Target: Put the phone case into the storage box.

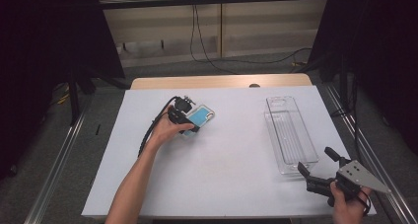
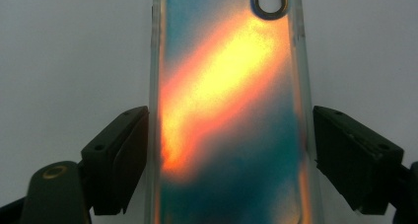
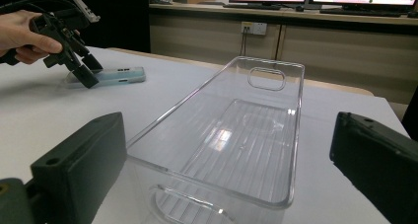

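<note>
- Slim phone in a clear case with a teal-and-orange iridescent back (image 1: 201, 117) lies flat on the white table sheet (image 1: 222, 184), at approx 10 o'clock from table centre.
- L gripper (image 1: 190, 124) straddles it near one end; jaws wide, pads not pressing, a sliver of gap each side. No hold yet.
- Likely light, stiff, glossy: slippery. Best grip: across the long side edges, low, since the flat face offers nothing.
- Clear ribbed plastic bin (image 1: 290, 134) sits at 3 o'clock, well apart; bare sheet between gives room.
- R gripper (image 1: 315, 164) open, empty, just short of the bin's near end.
</note>
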Available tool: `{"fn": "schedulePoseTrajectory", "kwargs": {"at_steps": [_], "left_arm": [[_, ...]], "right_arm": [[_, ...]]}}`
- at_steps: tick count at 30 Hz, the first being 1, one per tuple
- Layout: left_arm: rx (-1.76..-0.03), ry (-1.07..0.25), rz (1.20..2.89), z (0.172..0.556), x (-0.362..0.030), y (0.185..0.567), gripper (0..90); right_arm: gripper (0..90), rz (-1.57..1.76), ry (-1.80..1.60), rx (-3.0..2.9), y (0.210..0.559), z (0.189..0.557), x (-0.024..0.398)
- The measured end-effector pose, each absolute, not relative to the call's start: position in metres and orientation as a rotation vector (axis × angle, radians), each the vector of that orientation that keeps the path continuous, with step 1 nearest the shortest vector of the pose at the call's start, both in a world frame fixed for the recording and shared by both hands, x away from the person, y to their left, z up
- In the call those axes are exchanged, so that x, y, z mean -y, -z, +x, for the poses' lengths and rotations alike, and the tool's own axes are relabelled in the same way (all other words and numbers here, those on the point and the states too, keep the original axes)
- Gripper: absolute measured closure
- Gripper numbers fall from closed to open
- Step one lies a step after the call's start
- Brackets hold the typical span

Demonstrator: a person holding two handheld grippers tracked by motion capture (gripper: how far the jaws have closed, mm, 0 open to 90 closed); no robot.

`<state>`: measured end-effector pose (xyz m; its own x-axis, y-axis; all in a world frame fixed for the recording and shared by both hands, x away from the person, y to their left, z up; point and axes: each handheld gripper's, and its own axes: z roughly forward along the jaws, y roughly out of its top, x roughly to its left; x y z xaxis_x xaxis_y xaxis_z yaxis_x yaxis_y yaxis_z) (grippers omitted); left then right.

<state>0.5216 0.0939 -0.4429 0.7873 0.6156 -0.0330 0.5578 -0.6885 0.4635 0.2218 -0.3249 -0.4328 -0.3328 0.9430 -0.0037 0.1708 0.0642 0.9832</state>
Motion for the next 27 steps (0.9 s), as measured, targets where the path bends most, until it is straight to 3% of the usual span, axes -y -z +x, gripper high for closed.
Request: {"fn": "schedulePoseTrajectory", "kwargs": {"at_steps": [27], "left_arm": [[-0.877,-0.231,2.379,0.505,-0.119,0.420,17.4]], "right_arm": [[0.4,1.134,-1.330,-1.620,0.433,0.223,0.324]]}}
